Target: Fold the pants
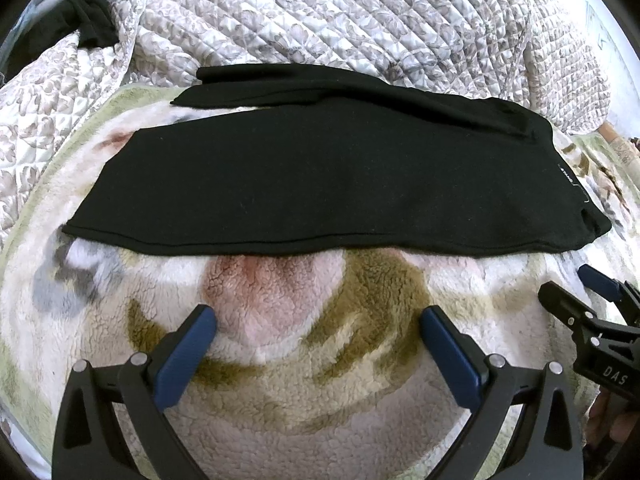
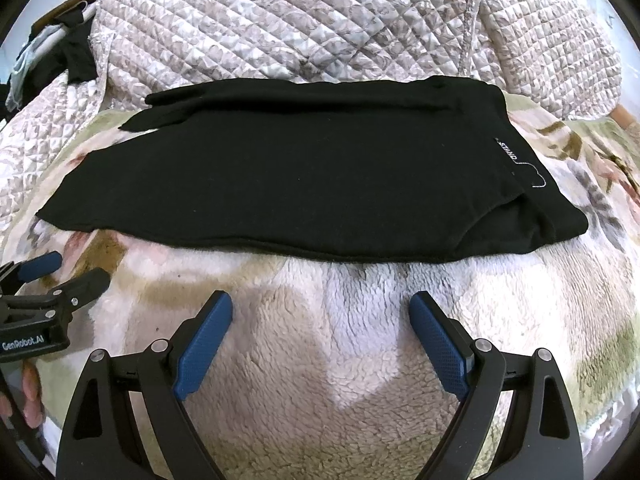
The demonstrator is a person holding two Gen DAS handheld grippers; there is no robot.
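Black pants lie flat on a fleece blanket, legs stacked lengthwise, waistband with small white lettering at the right. They also show in the right wrist view. My left gripper is open and empty, just short of the pants' near edge. My right gripper is open and empty, also just short of the near edge. The right gripper shows at the right of the left wrist view. The left gripper shows at the left of the right wrist view.
A quilted floral bedspread is bunched up behind the pants. A dark garment lies at the far left. The patterned blanket covers the bed around the pants.
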